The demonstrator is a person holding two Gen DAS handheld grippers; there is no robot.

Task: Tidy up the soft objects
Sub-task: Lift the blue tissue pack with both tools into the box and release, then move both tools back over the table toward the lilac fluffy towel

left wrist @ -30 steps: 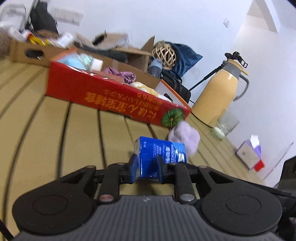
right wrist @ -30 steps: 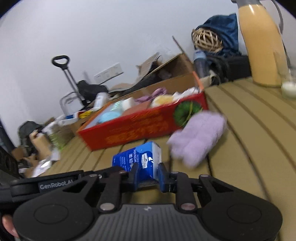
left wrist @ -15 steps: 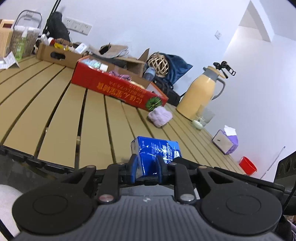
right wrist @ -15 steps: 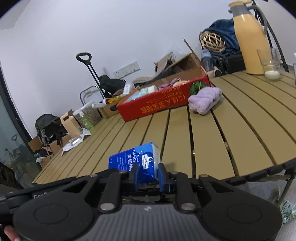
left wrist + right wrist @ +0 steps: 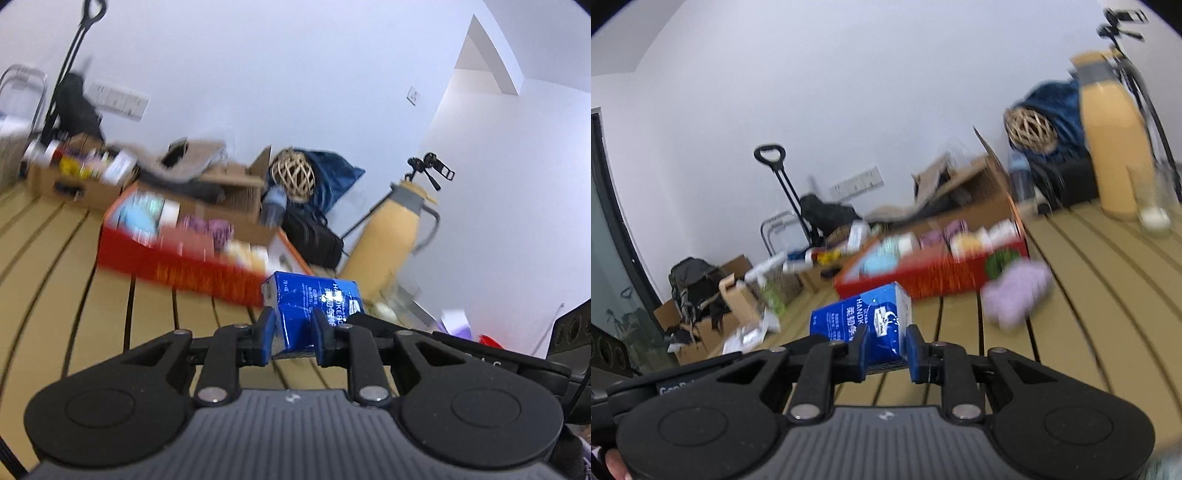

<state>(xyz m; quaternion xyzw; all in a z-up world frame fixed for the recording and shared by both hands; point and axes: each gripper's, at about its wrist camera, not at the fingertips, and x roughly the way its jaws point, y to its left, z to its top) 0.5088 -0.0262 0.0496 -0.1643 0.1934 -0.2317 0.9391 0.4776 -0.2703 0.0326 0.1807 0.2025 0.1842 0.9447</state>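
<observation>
**2 tools, 1 blue pack**

White walls stand behind a tan counter [image 5: 55, 280] made of long slats. Both views are blurry.

The left tool [image 5: 293, 338] points forward over the counter, with its 2 blue pads pressed tight on 1 end of a blue tissue pack [image 5: 314, 306]. The right tool [image 5: 886, 349] points forward too and is clamped on the other end of the same blue tissue pack [image 5: 864, 321]. The pack hangs above the slats between them.

Farther back, a red box [image 5: 923, 275] sits on the counter. Soft things fill it, purple, yellow and light blue, but they are too blurry to name. A fuzzy purple cloth [image 5: 1015, 295] lies on the counter, touching the box's right end. A yellow jug [image 5: 1113, 147] stands at the far right.
</observation>
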